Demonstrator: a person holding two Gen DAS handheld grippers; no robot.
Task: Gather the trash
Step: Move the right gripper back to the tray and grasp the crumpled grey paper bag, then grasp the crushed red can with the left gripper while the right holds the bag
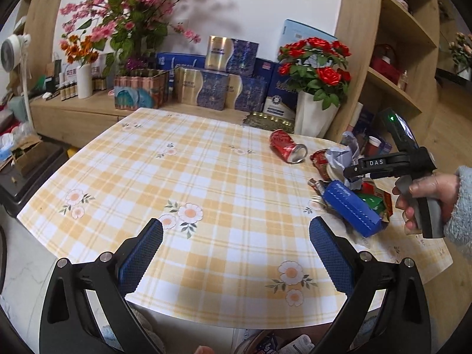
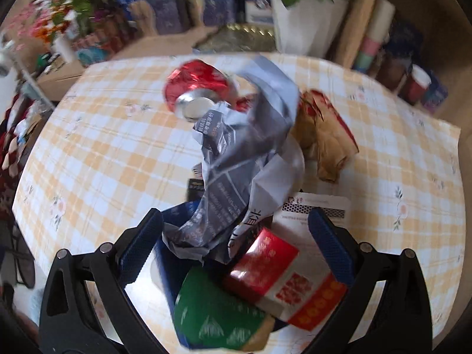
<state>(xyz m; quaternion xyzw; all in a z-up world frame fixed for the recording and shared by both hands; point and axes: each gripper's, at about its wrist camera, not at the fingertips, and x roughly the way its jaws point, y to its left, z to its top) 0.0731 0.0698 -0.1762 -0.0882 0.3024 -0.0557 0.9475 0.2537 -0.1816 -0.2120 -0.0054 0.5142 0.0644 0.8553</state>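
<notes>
The left gripper (image 1: 236,230) is hovering over the near edge of the yellow-and-white checked tablecloth with flower prints (image 1: 183,177), its blue-padded fingers (image 1: 141,253) spread wide and holding nothing. Farther right, a crushed red drink can (image 1: 287,146) is lying on its side, apart from the pile. Just beside it, the trash heap is sitting near the table's right edge: crumpled grey printed paper (image 2: 250,147), a long blue cardboard box (image 1: 351,208), a green wrapper (image 2: 218,315), a red-and-white carton (image 2: 280,274). The right gripper (image 2: 236,230), held by a hand (image 1: 424,194), is hanging over this heap, jaws fully apart around the paper without pinching it.
</notes>
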